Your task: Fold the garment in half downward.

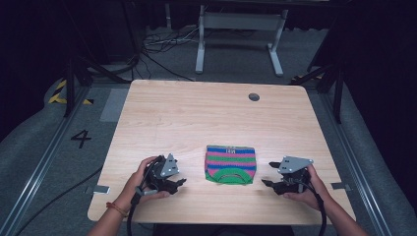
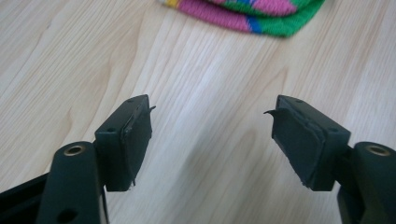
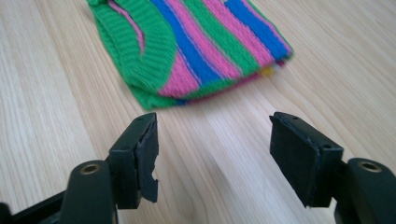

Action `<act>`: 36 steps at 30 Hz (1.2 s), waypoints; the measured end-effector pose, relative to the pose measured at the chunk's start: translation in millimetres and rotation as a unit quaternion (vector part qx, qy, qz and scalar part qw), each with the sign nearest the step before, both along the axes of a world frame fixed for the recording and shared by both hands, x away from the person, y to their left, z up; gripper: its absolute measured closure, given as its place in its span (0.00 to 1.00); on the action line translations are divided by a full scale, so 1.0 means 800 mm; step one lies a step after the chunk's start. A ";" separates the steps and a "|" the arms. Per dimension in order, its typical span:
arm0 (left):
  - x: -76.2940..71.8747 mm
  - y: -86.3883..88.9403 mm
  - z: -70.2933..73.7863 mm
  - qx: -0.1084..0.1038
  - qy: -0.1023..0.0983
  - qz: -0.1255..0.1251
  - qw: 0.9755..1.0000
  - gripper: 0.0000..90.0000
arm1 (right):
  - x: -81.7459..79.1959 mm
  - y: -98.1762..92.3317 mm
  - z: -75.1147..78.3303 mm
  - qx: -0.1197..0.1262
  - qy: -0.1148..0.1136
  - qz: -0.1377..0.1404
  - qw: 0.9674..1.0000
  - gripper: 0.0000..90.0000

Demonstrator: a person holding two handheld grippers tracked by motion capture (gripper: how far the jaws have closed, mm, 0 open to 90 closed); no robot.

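A small knitted garment (image 1: 230, 164) with green, pink and blue stripes lies folded flat on the wooden table (image 1: 196, 118), near the front middle. My left gripper (image 1: 178, 182) sits to its left, held in a hand, jaws apart with nothing between them. In the left gripper view the garment's edge (image 2: 252, 14) lies beyond the open left gripper (image 2: 212, 121). My right gripper (image 1: 269, 174) rests to the garment's right, also open and holding nothing. The right gripper view has the garment (image 3: 196, 51) just past the open right gripper (image 3: 212, 133).
A round grey hole (image 1: 253, 97) sits in the tabletop near the back right. White table legs (image 1: 241, 34) and cables lie on the floor behind. The front table edge is just below both hands.
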State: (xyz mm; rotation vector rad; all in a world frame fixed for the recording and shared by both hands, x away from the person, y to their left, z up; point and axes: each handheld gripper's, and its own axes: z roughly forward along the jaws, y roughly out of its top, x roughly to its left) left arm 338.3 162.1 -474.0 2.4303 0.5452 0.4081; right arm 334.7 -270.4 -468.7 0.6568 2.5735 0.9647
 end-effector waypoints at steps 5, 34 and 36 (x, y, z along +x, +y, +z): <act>-0.008 0.025 -0.003 0.002 0.008 0.011 1.000 0.29 | -0.005 -0.028 -0.003 -0.004 0.003 -0.023 1.000 0.33; -0.043 0.143 -0.026 -0.051 0.054 0.126 0.989 0.22 | -0.054 -0.175 -0.034 0.056 0.034 -0.175 0.982 0.27; -0.045 0.149 -0.028 -0.060 0.057 0.130 0.988 0.21 | -0.058 -0.178 -0.036 0.057 0.035 -0.182 0.981 0.26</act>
